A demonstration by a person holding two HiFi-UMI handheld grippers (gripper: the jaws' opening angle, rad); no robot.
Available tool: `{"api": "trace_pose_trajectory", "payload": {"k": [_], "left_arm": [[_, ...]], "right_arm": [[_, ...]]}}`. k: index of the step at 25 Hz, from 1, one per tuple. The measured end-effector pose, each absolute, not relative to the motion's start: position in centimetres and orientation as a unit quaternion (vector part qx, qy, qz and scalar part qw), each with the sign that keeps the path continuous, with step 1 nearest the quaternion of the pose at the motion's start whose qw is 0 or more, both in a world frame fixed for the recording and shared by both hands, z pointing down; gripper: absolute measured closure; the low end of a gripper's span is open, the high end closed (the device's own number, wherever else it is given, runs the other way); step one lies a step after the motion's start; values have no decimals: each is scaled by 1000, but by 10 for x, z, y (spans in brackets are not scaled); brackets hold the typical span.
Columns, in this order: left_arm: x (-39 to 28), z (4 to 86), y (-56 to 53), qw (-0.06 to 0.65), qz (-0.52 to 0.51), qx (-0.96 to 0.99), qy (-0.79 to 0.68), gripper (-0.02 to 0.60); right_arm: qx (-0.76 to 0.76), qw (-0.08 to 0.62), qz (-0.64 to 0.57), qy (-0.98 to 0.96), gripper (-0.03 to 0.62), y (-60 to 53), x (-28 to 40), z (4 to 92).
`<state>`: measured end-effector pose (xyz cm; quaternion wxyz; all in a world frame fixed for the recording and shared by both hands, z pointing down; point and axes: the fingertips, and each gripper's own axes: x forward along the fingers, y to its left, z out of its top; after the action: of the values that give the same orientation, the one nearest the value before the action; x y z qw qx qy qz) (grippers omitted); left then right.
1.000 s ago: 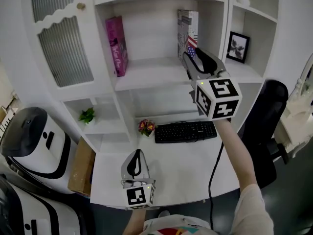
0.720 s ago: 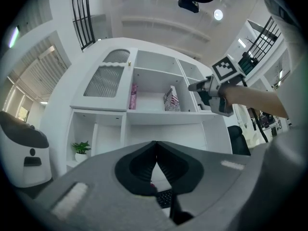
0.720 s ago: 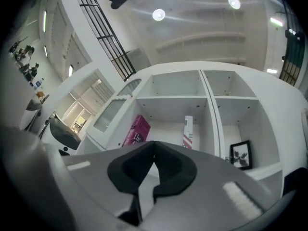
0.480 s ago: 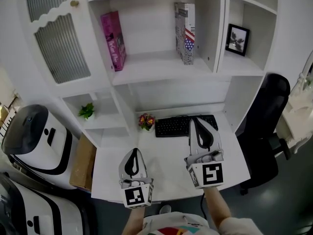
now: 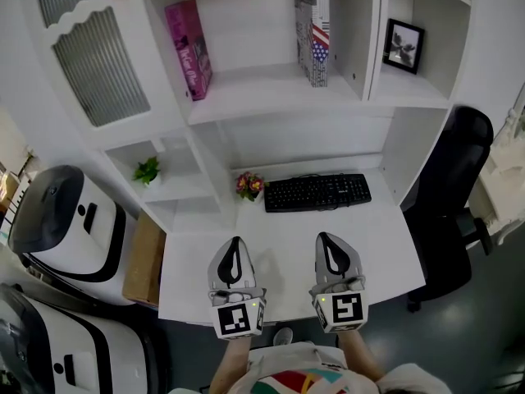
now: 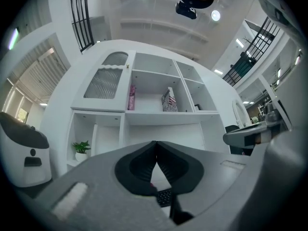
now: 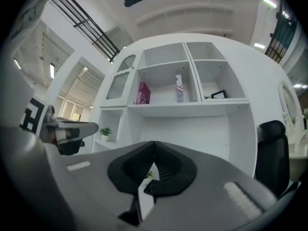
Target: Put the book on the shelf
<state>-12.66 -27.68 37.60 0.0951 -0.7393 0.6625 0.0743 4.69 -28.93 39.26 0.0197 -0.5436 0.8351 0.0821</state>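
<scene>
My grey left gripper and right gripper hovered closed, empty; the far flag-printed book (stiff, likely light) suited a spine grip.

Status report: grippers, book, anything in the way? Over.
Left gripper, right gripper: jaws shut, empty, above desk. Flag-print book upright on shelf. Nothing blocking.

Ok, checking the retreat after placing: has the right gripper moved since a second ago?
Yes. The right gripper has come down from beside the flag-patterned book on the white shelf to below the black keyboard, over the white desk.
</scene>
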Motion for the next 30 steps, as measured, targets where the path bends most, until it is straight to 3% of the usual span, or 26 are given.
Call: {"api": "trace_pose_trajectory", "payload": {"k": [30], "left_arm": [[-121,371,-283,82,96,-745,655,583]], "right_arm": [[-528,-2,75,846,594,-290,38,398]]}}
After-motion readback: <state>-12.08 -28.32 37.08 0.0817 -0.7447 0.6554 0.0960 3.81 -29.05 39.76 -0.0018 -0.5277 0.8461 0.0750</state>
